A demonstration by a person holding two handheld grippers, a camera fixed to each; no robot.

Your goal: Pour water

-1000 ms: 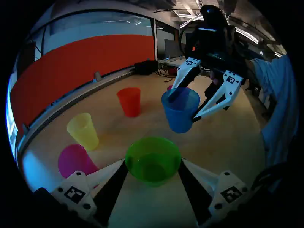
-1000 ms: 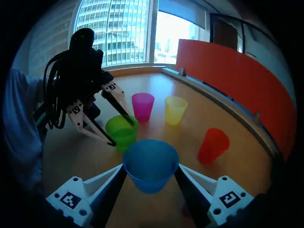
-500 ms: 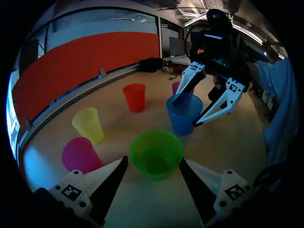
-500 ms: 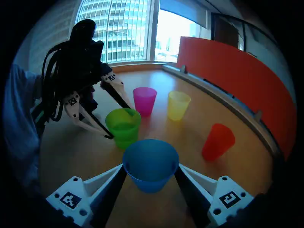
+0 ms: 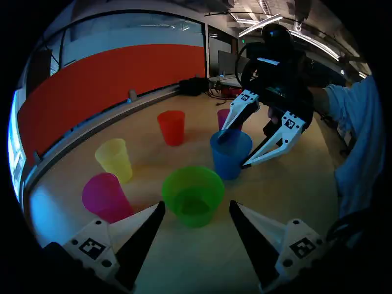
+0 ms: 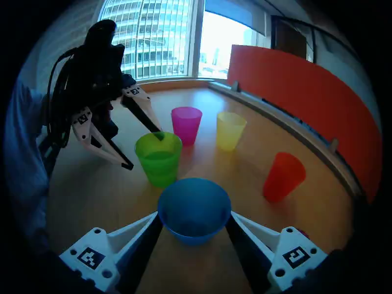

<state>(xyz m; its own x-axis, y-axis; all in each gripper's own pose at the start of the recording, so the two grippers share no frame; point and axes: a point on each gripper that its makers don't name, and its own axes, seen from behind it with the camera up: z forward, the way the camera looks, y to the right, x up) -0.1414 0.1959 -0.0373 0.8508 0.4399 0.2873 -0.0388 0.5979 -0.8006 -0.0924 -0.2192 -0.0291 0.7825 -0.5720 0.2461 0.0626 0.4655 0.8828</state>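
Note:
A green cup stands upright on the wooden table between the fingers of my left gripper. That gripper is open, with a small gap at each finger; from the right gripper view a fingertip stands clear of the green cup. The green cup seems to hold a little liquid. My right gripper is shut on a blue cup, which is upright and low at the table. In the left gripper view the right gripper and blue cup sit just behind the green one.
A magenta cup, a yellow cup, a red cup and a second magenta cup stand on the table. An orange wall panel runs along one edge. A person's sleeve is at the right.
The blue cup came down from a raised tilt to upright near the table. My left gripper's fingers drew away from the green cup, which now stands free.

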